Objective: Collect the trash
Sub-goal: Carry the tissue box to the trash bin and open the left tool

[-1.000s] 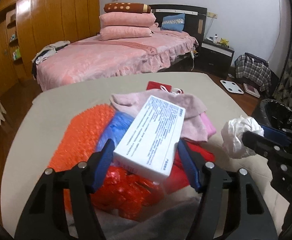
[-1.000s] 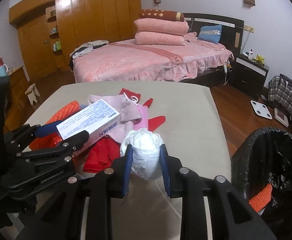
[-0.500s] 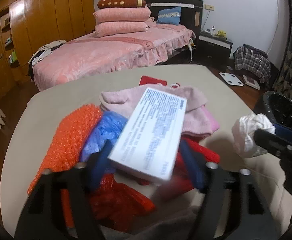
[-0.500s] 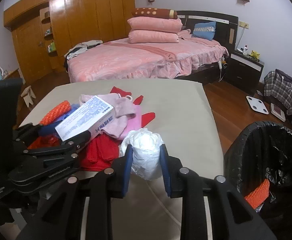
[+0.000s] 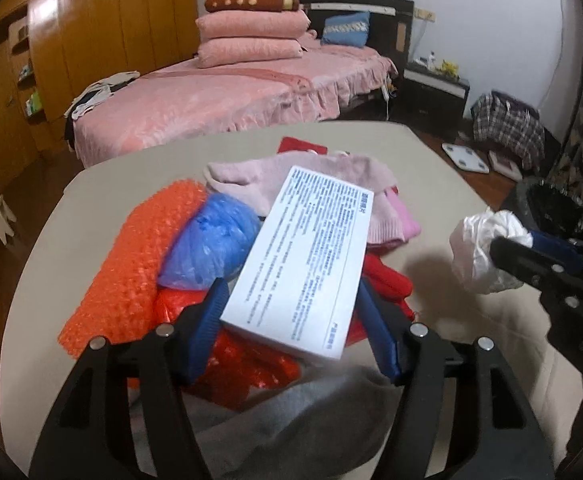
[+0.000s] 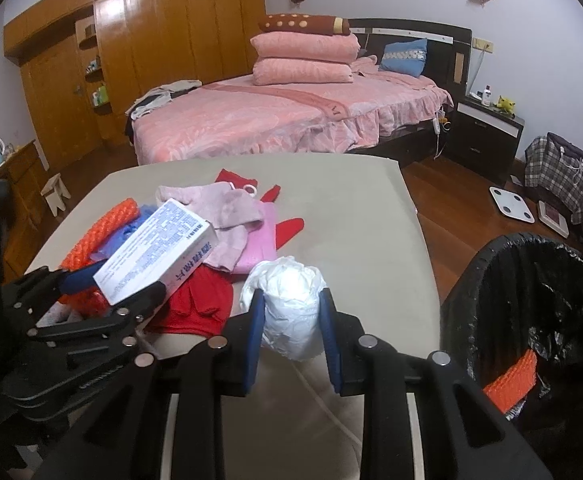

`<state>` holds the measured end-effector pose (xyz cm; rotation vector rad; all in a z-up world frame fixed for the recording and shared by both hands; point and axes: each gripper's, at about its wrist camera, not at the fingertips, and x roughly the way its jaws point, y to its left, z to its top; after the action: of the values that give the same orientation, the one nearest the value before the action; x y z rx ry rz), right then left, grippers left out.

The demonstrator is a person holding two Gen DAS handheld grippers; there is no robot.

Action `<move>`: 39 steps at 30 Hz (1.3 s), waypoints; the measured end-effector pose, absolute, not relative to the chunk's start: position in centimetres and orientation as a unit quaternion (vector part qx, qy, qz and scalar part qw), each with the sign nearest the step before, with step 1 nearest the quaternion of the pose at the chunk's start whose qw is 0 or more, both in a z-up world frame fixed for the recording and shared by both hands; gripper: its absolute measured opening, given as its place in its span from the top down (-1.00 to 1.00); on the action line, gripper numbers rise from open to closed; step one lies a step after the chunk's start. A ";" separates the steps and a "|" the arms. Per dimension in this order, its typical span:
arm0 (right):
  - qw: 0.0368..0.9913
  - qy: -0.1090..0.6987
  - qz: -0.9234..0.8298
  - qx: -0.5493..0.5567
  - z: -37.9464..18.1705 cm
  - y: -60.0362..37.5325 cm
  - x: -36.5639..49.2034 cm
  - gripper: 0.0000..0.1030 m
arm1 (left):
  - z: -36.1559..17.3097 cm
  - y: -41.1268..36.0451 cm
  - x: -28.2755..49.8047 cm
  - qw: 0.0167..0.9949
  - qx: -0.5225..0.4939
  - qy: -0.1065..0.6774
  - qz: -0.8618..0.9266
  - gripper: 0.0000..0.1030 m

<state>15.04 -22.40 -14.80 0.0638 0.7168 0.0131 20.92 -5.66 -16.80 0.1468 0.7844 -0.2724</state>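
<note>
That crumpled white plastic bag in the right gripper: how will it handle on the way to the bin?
The white plastic bag looks crumpled and thin, so it is probably light and squashy. The right gripper pinches its lower part; the free top may flop or spring open.

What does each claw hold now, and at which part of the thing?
The left claw grips the white box by its long sides, near one end. The right claw grips the white wad across its middle.

Our left gripper and right gripper share black angular plastic frames, ribbed blue finger pads, and round silver screws at the joints.
</note>
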 end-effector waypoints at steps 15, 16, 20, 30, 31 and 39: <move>0.942 0.332 -0.001 0.046 -13.6 -23.3 13.7 0.47 | -14.8 -5.5 20.1 0.920 0.057 0.366 -0.127 -0.13; 0.942 0.332 -0.001 0.046 -13.6 -23.3 13.7 0.47 | -14.3 -5.8 19.8 0.920 0.058 0.365 -0.129 -0.13; 0.945 0.324 -0.007 0.048 -12.9 -23.8 12.8 0.47 | -12.9 -6.6 18.9 0.923 0.061 0.355 -0.136 -0.13; 0.950 0.306 -0.037 0.050 -11.0 -26.4 10.3 0.47 | -11.1 -9.7 17.5 0.925 0.064 0.340 -0.158 -0.13; 0.950 0.305 -0.042 0.051 -10.9 -26.8 9.9 0.47 | -11.1 -10.5 17.1 0.923 0.065 0.341 -0.164 -0.13; 0.947 0.302 -0.087 0.059 -10.7 -30.8 7.7 0.47 | -10.8 -14.5 15.6 0.917 0.073 0.338 -0.200 -0.13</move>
<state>7.66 -30.78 -10.73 0.1193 0.6156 -0.1768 15.63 -14.46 -10.81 0.1500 0.6959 -0.4114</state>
